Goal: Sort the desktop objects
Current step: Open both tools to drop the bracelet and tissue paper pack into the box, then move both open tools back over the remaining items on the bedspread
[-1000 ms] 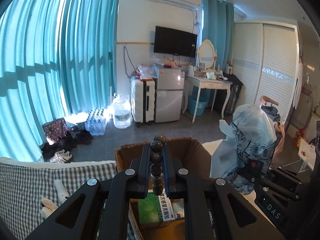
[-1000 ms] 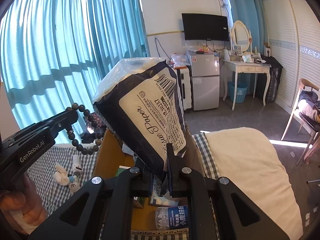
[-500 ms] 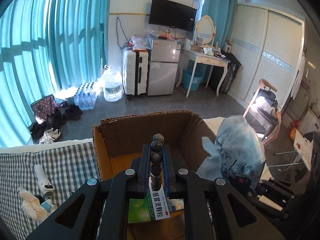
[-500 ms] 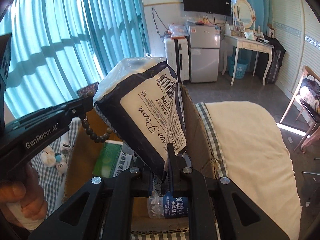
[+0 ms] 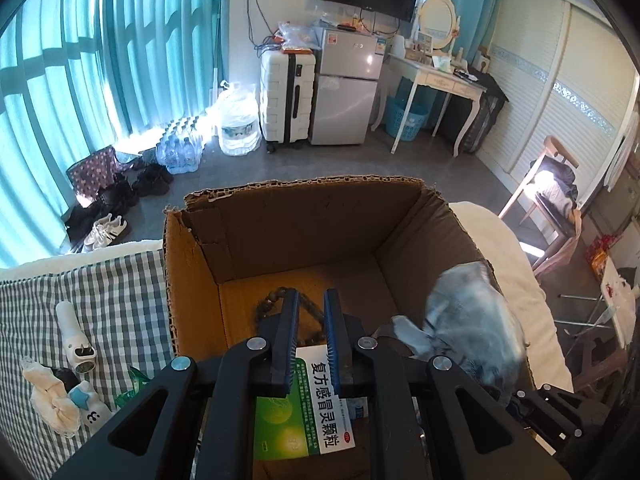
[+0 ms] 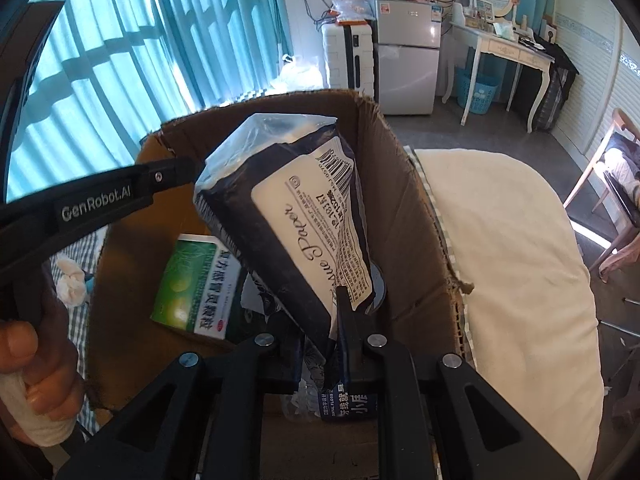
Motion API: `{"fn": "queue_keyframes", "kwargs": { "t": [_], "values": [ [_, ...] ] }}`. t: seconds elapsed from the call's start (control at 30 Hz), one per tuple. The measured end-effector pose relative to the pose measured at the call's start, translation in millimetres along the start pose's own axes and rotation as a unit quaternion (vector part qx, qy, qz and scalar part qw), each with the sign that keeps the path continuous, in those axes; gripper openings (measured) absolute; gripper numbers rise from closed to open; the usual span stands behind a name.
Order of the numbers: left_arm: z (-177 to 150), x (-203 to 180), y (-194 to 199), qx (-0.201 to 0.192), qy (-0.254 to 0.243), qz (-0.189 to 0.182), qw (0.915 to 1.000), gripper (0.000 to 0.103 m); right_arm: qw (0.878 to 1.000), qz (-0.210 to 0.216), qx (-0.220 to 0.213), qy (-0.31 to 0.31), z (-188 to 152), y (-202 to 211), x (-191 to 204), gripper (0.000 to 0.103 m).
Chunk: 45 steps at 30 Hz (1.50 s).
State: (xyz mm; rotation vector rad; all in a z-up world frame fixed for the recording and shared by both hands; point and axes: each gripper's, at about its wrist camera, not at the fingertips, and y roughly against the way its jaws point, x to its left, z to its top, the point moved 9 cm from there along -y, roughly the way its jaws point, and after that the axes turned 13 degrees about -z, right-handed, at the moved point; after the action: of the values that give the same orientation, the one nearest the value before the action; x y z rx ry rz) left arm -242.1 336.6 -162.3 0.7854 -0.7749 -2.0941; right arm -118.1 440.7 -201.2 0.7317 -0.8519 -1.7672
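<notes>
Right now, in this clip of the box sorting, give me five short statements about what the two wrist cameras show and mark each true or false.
1. The right gripper is shut on the tissue paper pack. True.
2. The left gripper holds the bead bracelet. False: its jaws stand apart with nothing between them, and the bracelet lies on the floor of the cardboard box.
3. The green medicine box lies inside the cardboard box. True.
4. The tissue paper pack lies flat on the checked cloth. False: it is held tilted over the box.
5. A white suitcase stands beside the small fridge. True.
</notes>
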Motion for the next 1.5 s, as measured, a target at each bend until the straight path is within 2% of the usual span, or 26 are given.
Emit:
{"fn": "queue_keyframes", "kwargs": {
  "t": [0.17,0.27,0.4,0.57,0.63,0.73,0.8,0.93,1.07,1.13,1.27,1.33,1.4,1.47,1.5],
  "values": [
    [-2.4,0.0,2.5,-0.001,0.0,0.003,1.0,0.017,1.0,-0.009,0.005,0.008,-3.6,-5.8,0.8,0.024],
    [-2.0,-0.9,7.4,-0.005,-0.001,0.003,1.0,0.017,1.0,-0.012,-0.005,0.008,-2.3,0.0,1.4,0.034],
    [0.0,-2.7,20.4,-0.013,-0.005,0.008,0.9999,0.018,1.0,-0.008,-0.021,0.0,4.3,9.7,2.7,0.035],
    [7.9,-3.0,47.7,-0.044,-0.016,0.02,0.9987,0.032,0.998,-0.008,-0.055,-0.007,12.2,28.5,0.9,0.037],
    [10.1,-3.4,59.8,-0.058,-0.021,0.025,0.9978,0.032,0.997,-0.009,-0.071,-0.013,16.9,37.3,-2.4,0.043],
    [12.3,-4.3,73.9,-0.073,-0.026,0.032,0.9965,0.035,0.995,-0.004,-0.096,-0.03,25.3,49.7,-7.1,0.043],
    [13.1,-4.9,85.5,-0.086,-0.031,0.044,0.9948,0.047,0.993,0.002,-0.112,-0.043,30.6,58.1,-10.1,0.044],
    [15.3,-11.6,108.8,-0.11,-0.05,0.058,0.9911,0.05,0.987,-0.008,-0.148,-0.057,41.3,73.3,-17.5,0.062],
    [18.9,-17.3,135.9,-0.135,-0.065,0.063,0.9867,0.064,0.982,-0.007,-0.172,-0.072,48.2,86.7,-18.6,0.064],
    [19.9,-19.5,149.8,-0.151,-0.074,0.067,0.9836,0.066,0.981,-0.004,-0.176,-0.08,50.2,93.3,-21.8,0.069],
    [22.3,-23.5,174.4,-0.177,-0.081,0.068,0.9786,0.071,0.975,0.004,-0.202,-0.088,52.2,114.3,-24.8,0.071],
    [22.5,-24.2,186.0,-0.189,-0.081,0.066,0.9764,0.078,0.973,0.0,-0.213,-0.089,53.7,122.6,-26.0,0.073],
    [22.9,-23.9,195.7,-0.2,-0.079,0.067,0.9743,0.09,0.971,0.0,-0.22,-0.091,54.2,129.6,-26.6,0.074],
    [22.6,-23.9,204.7,-0.212,-0.077,0.068,0.9719,0.096,0.97,0.004,-0.227,-0.089,52.2,136.9,-26.6,0.076],
    [22.5,-23.7,209.7,-0.219,-0.076,0.068,0.9705,0.101,0.969,0.004,-0.232,-0.086,51.8,140.3,-26.3,0.081]
  ]
}}
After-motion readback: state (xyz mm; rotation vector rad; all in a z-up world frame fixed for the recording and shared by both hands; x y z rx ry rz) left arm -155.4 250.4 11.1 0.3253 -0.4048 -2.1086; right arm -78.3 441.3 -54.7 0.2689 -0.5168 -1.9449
